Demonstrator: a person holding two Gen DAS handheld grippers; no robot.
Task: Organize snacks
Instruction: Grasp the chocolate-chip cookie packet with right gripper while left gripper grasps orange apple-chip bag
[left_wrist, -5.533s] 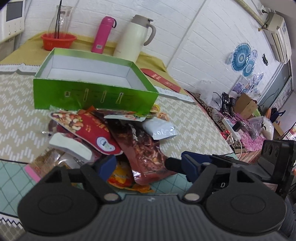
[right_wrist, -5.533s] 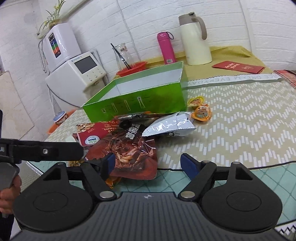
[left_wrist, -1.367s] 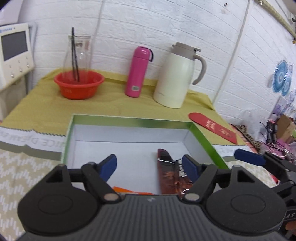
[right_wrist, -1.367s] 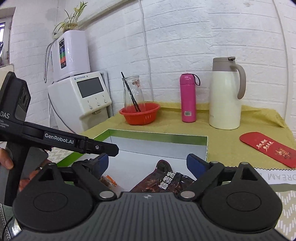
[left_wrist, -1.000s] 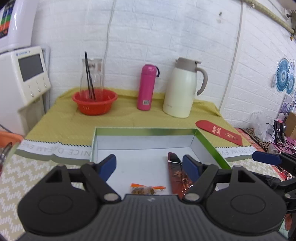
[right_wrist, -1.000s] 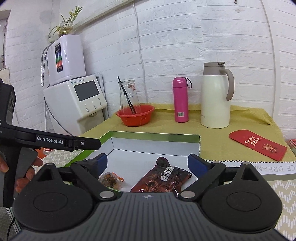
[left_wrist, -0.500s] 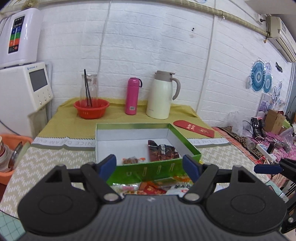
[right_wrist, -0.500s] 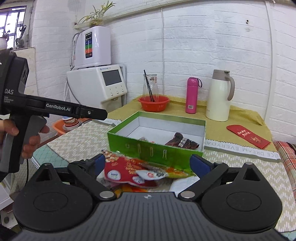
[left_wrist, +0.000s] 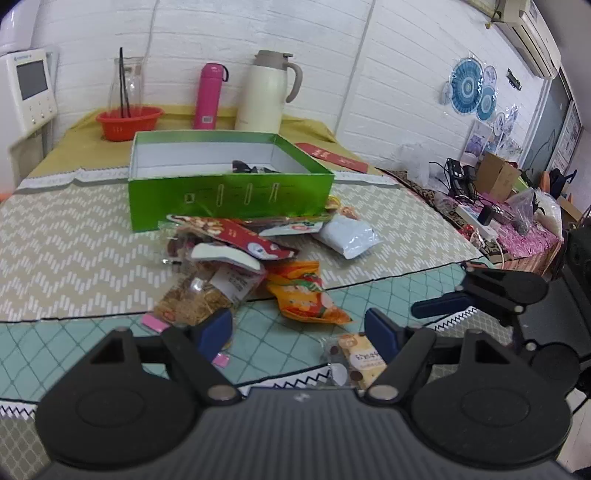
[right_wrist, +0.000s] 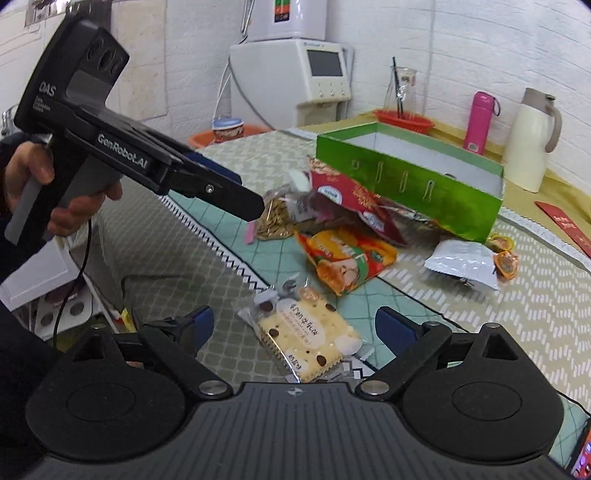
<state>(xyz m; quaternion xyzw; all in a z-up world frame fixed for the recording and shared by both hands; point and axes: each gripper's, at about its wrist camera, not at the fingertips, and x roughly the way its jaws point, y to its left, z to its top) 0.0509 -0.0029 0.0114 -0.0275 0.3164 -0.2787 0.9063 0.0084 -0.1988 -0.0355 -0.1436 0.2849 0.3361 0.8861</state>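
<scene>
The green box (left_wrist: 229, 188) stands open behind a pile of snack packets, with a dark packet (left_wrist: 251, 168) inside it. The pile holds a red nut packet (left_wrist: 236, 232), a seed bag (left_wrist: 195, 295), an orange packet (left_wrist: 303, 291) and a white packet (left_wrist: 349, 236). A biscuit packet (right_wrist: 306, 339) lies alone near the table's front edge. My right gripper (right_wrist: 297, 325) hangs open over it, a finger well clear on either side. My left gripper (left_wrist: 299, 330) is open and empty, just short of the orange packet (right_wrist: 343, 258). A hand (right_wrist: 62, 206) holds the left gripper (right_wrist: 221, 184).
A pink flask (left_wrist: 208, 96), a cream jug (left_wrist: 264, 92) and a red basket (left_wrist: 127, 122) stand behind the box. A red envelope (left_wrist: 332, 157) lies at its right. A water dispenser (right_wrist: 295, 74) stands at the left. The table's front edge (right_wrist: 221, 258) runs close below the grippers.
Both grippers have drawn back from over the box and sunk toward the near side of the pile. The right gripper has swung left so the biscuit packet now lies between its fingers.
</scene>
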